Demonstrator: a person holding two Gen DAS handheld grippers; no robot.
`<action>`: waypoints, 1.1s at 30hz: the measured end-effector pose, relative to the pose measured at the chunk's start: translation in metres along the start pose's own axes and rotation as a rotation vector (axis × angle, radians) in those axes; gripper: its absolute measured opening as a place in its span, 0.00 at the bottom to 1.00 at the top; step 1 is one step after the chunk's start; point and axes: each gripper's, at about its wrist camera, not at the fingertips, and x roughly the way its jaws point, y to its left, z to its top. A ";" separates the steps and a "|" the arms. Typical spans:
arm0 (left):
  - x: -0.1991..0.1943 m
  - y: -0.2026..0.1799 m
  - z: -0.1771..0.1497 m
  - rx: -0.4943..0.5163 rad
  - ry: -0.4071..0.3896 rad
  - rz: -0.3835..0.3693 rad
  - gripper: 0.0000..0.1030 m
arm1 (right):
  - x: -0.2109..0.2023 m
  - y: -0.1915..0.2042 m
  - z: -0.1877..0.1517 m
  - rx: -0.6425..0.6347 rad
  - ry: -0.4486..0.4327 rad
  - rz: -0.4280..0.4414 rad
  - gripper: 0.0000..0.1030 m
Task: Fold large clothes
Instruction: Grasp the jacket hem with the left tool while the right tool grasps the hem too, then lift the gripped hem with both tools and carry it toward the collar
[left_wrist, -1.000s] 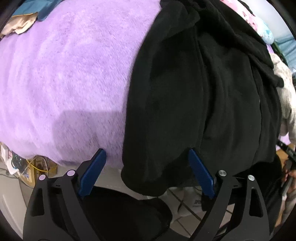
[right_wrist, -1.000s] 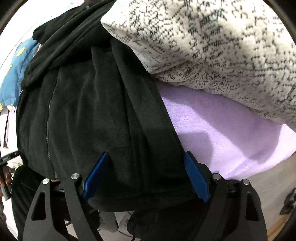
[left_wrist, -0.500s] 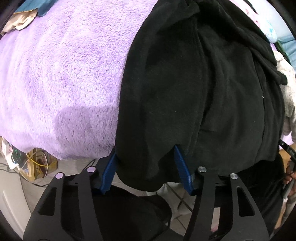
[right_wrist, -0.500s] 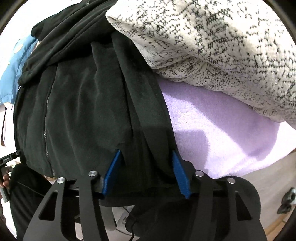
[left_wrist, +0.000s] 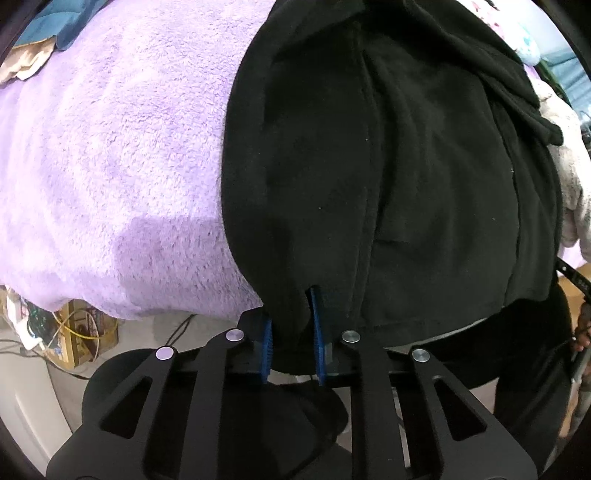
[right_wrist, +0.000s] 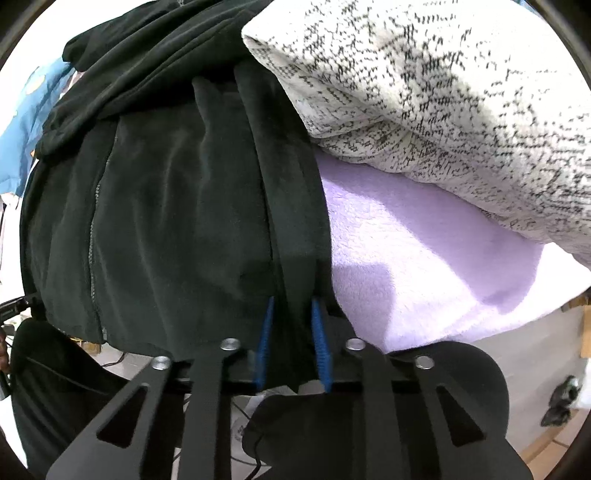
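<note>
In the left wrist view, the black fleece garment (left_wrist: 388, 177) filled the centre and right of the frame, spread over a purple fleece blanket (left_wrist: 110, 166) that took up the left side. Its near hem hung down at the lower middle of the frame, and the left gripper (left_wrist: 291, 325) had closed its blue pads (left_wrist: 317, 332) on the left corner of that hem, a thick fold of black cloth pinched between the jaws with only a narrow gap left. A cardboard box (left_wrist: 79, 332) with yellow cable spilling out of it sat at the lower left, below the blanket's edge; what else it contained could not be told.

In the right wrist view, the same garment (right_wrist: 166, 203) covered the left and centre of the frame, a zipper line running down its left part. The right gripper (right_wrist: 291, 332) was clamped on the right edge of the hem at the lower middle, jaws nearly together with the dark fabric bunched between them. Just right of the garment the purple blanket (right_wrist: 424, 258) showed, and a white speckled knit (right_wrist: 443, 92) lay across the upper right, overlapping both the blanket and the garment's upper edge.
</note>
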 end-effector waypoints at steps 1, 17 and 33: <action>0.000 0.000 0.000 -0.002 -0.004 0.004 0.14 | -0.006 -0.001 0.000 -0.003 -0.002 0.002 0.07; -0.023 -0.002 -0.002 -0.023 -0.035 -0.014 0.10 | -0.029 -0.020 0.005 0.032 -0.035 0.028 0.05; -0.066 -0.012 -0.001 -0.017 -0.102 -0.101 0.10 | -0.075 -0.033 0.013 0.053 -0.119 0.118 0.05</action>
